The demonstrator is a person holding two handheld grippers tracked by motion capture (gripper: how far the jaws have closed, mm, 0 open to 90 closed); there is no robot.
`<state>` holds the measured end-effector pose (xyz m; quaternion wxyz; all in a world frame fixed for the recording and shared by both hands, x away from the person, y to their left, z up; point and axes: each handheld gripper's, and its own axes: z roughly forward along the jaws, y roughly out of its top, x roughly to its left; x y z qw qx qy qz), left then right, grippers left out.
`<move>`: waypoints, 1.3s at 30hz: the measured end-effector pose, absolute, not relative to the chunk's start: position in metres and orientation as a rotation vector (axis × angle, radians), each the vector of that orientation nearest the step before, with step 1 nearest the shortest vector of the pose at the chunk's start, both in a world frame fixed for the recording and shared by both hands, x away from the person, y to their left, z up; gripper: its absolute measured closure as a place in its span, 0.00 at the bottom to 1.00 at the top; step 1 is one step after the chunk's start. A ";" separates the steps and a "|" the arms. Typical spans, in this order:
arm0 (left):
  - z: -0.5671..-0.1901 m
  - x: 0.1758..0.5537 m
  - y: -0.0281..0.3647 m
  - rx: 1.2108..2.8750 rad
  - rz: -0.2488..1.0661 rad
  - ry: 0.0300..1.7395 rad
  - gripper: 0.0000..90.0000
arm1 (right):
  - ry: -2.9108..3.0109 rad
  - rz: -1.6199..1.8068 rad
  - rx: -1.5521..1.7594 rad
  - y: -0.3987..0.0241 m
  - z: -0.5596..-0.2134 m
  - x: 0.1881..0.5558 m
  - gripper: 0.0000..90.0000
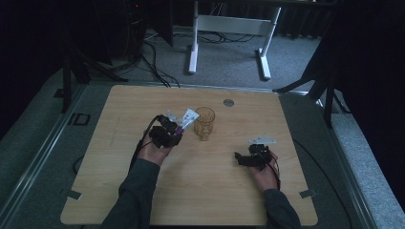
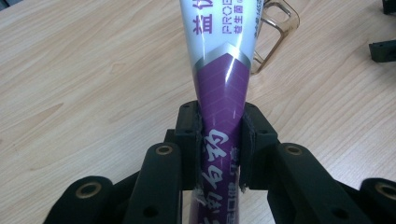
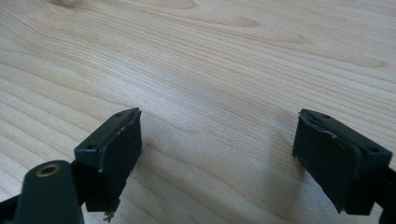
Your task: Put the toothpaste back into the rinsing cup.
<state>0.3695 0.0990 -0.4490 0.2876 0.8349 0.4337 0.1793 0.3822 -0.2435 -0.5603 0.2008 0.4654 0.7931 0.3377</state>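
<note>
**Left jaws grip a tube beside the mug; right jaws spread over bare wood**

High view: the wooden counter point(image 1: 119, 191) carries an amber glass mug point(image 1: 204, 122) a little toward the far edge from its middle. The left gripper point(image 1: 177, 129) sits just left of the mug, holding a white and purple tube point(image 1: 186, 119) whose white end slants up toward the mug's rim. The person's left hand point(image 1: 155, 151) wraps the gripper from behind. The right gripper point(image 1: 239, 157) lies low near the right edge, well apart from the mug, held by the right hand point(image 1: 265, 174). A small grey disc point(image 1: 229, 102) is set into the counter near the far edge.

Left gripper view: the jaws are clamped on the tube point(image 2: 223, 93) at its purple part, one pad on each side. The mug's handle point(image 2: 276, 32) shows beyond the tube, just to its right.

Right gripper view: the jaws stand wide apart with nothing between them, above the counter's wood grain point(image 3: 219, 65).
</note>
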 end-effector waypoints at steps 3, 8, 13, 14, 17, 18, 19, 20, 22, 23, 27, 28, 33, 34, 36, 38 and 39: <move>-0.448 0.369 0.099 2.223 0.484 1.160 0.80 | 2.216 0.943 1.300 -0.243 -0.560 0.382 0.17; -0.447 0.368 0.100 2.206 0.502 1.155 0.80 | 2.217 0.943 1.300 -0.244 -0.560 0.382 0.17; -0.447 0.369 0.099 2.184 0.510 1.163 0.80 | 2.217 0.942 1.301 -0.244 -0.560 0.382 0.17; -0.446 0.368 0.099 2.180 0.510 1.165 0.80 | 2.217 0.942 1.300 -0.244 -0.560 0.382 0.17; -0.446 0.368 0.099 2.169 0.513 1.161 0.80 | 2.217 0.943 1.301 -0.243 -0.560 0.382 0.17; -0.445 0.368 0.099 2.163 0.515 1.162 0.80 | 2.217 0.942 1.301 -0.244 -0.560 0.382 0.17; -0.445 0.368 0.099 2.159 0.515 1.163 0.80 | 2.217 0.943 1.301 -0.244 -0.560 0.382 0.17; -0.445 0.368 0.099 2.156 0.516 1.163 0.80 | 2.217 0.943 1.301 -0.243 -0.560 0.382 0.17; -0.445 0.368 0.099 2.153 0.519 1.162 0.80 | 2.217 0.943 1.301 -0.243 -0.560 0.382 0.17; -0.445 0.368 0.099 2.149 0.520 1.162 0.80 | 2.217 0.943 1.301 -0.243 -0.560 0.382 0.17; -0.445 0.369 0.099 2.136 0.521 1.156 0.80 | 2.217 0.943 1.301 -0.243 -0.560 0.382 0.17; -0.445 0.369 0.099 2.136 0.516 1.155 0.80 | 2.217 0.943 1.301 -0.243 -0.560 0.382 0.17; -0.447 0.369 0.099 2.130 0.519 1.149 0.80 | 2.217 0.943 1.301 -0.243 -0.560 0.382 0.17; -0.447 0.370 0.098 2.126 0.520 1.148 0.80 | 2.217 0.943 1.301 -0.243 -0.560 0.382 0.17; -0.447 0.369 0.098 2.120 0.522 1.145 0.80 | 2.217 0.943 1.301 -0.243 -0.560 0.382 0.17; -0.447 0.369 0.098 2.108 0.531 1.138 0.80 | 2.217 0.943 1.301 -0.243 -0.560 0.382 0.17; -0.447 0.369 0.098 2.103 0.531 1.137 0.80 | 2.217 0.943 1.300 -0.244 -0.560 0.382 0.17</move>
